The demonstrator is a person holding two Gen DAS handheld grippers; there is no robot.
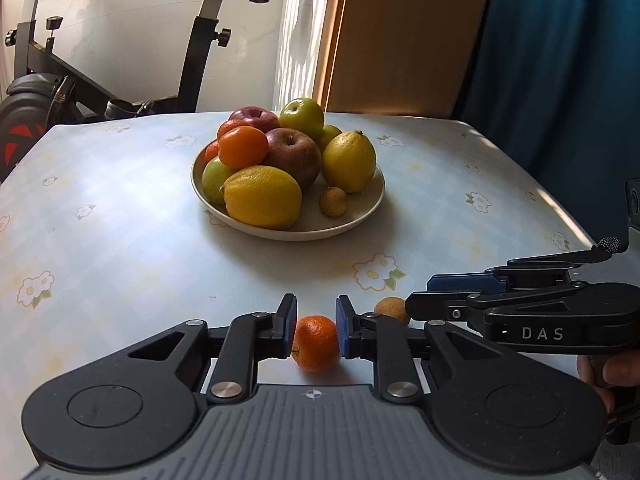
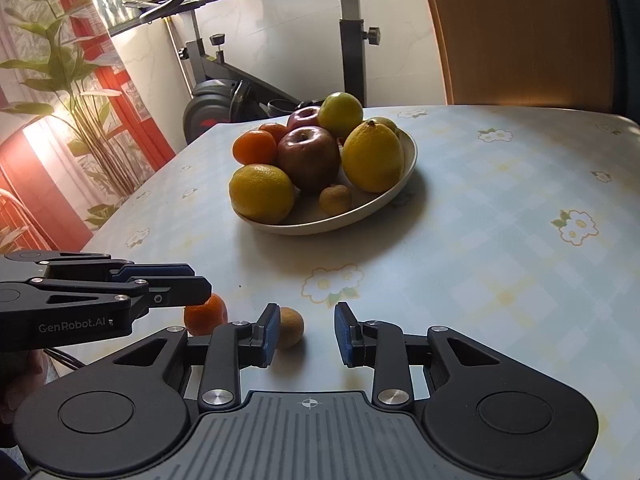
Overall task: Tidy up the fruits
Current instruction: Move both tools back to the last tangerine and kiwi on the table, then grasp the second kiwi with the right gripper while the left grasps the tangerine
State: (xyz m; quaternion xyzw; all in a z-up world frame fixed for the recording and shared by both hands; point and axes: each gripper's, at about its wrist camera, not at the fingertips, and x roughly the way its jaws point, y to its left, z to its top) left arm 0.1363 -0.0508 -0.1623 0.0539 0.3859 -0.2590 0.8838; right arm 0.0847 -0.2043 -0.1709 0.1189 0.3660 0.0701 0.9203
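A cream plate (image 1: 360, 216) (image 2: 408, 148) in mid-table holds apples, lemons, oranges and a small brown fruit (image 1: 333, 201). My left gripper (image 1: 317, 330) has both blue pads against a small orange (image 1: 316, 344) (image 2: 206, 314) that rests on the table near the front edge. A second small brown fruit (image 1: 392, 309) (image 2: 291, 332) lies just right of it. My right gripper (image 2: 306, 334) is open; the brown fruit sits beside its left pad (image 2: 269, 334), inside the gap.
The table (image 1: 120, 220) has a pale checked cloth with flower prints. An exercise bike (image 1: 48, 80) stands behind the far edge. A wooden panel (image 1: 400, 32) and a blue curtain (image 1: 560, 60) are at the back right. A plant (image 2: 80, 92) stands at left.
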